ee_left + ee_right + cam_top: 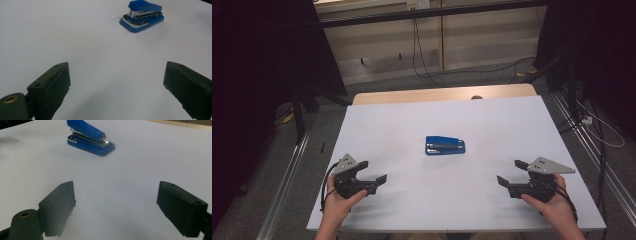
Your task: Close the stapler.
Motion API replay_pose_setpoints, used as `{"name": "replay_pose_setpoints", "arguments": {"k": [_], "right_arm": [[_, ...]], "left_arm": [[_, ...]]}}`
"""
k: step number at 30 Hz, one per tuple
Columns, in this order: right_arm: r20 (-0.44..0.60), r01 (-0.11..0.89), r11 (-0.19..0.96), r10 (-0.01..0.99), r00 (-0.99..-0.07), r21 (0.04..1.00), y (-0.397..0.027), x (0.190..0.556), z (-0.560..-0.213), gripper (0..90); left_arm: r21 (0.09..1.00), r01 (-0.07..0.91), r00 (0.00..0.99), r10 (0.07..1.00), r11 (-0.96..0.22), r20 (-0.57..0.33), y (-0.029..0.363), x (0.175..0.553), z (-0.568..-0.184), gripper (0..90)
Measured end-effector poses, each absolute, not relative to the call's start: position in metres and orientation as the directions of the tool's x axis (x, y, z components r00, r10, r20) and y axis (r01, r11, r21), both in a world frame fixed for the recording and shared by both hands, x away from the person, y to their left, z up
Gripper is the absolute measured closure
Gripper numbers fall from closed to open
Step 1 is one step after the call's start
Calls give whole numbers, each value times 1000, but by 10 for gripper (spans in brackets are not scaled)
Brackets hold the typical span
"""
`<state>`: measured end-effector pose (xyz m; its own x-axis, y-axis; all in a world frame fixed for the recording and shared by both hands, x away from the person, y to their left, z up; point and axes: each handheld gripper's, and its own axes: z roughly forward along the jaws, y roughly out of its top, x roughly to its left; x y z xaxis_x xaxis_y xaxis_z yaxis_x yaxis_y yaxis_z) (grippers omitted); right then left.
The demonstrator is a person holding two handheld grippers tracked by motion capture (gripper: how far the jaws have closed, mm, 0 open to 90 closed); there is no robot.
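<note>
Only bare tabletop (412, 200) around stapler (445, 145).

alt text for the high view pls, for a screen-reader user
A blue stapler lies alone near the middle of a white table. A person's two hands come in from the bottom edge, each holding a black gripper with open jaws: the left gripper and the right gripper sit on either side, both apart from the stapler.
</note>
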<state>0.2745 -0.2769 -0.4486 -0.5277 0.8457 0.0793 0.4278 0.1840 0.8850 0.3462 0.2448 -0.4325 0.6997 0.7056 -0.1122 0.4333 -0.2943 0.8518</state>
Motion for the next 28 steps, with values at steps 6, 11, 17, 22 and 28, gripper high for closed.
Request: {"name": "replay_pose_setpoints", "arguments": {"k": [6,11,17,22,28], "right_arm": [[67,433,205,843,-534,878,-276,275,-450,148],[68,436,207,841,-537,876,-274,275,-451,146],[64,435,214,839,-540,875,-275,276,-452,146],[70,438,210,838,-541,874,-275,277,-453,146],[70,436,210,836,-544,875,-275,277,-453,146]], "left_arm": [[851,452,679,721,-267,-135,252,344,-436,72],[855,449,681,719,-260,-139,255,341,-435,73],[857,447,680,720,-256,-140,255,340,-435,72],[861,445,672,728,-245,-140,260,340,-434,72],[857,449,676,723,-253,-141,257,341,-435,73]]}}
